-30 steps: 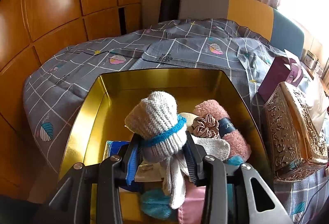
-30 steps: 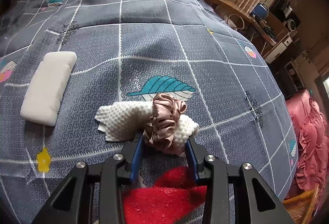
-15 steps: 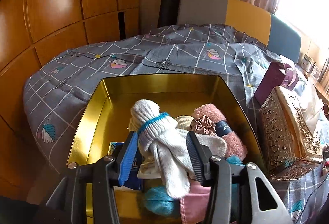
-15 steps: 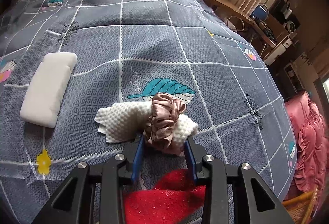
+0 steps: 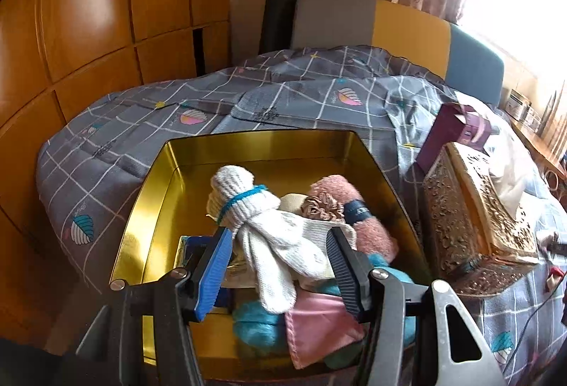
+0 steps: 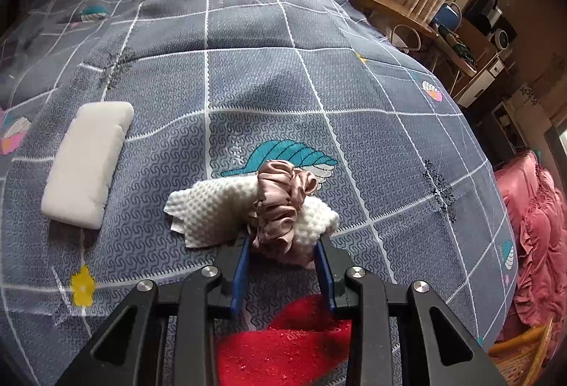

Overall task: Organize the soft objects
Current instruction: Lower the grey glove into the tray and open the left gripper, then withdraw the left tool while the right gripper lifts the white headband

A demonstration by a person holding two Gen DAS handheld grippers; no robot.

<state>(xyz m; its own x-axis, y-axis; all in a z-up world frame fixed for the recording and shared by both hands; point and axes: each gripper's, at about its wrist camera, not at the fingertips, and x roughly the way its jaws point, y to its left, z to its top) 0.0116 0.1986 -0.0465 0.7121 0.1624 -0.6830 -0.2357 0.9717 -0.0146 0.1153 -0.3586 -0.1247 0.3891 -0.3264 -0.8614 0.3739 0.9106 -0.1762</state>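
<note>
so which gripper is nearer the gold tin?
Left. The left gripper hangs open right over the gold tin, the white gloves bundle lying between its fingers. The right gripper is elsewhere on the bed, shut on a scrunchie-wrapped white cloth; no tin in its view.

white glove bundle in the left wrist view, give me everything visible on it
The white glove bundle is ribbed knit, rolled and cinched by a blue band near its rounded far end; flat finger parts splay toward the camera. It lies tilted atop the pile inside the gold tin, resting against a pink fuzzy roll and over a pink cloth. The left hand-held gripper is open, fingers either side of it, not pressing it.
</note>
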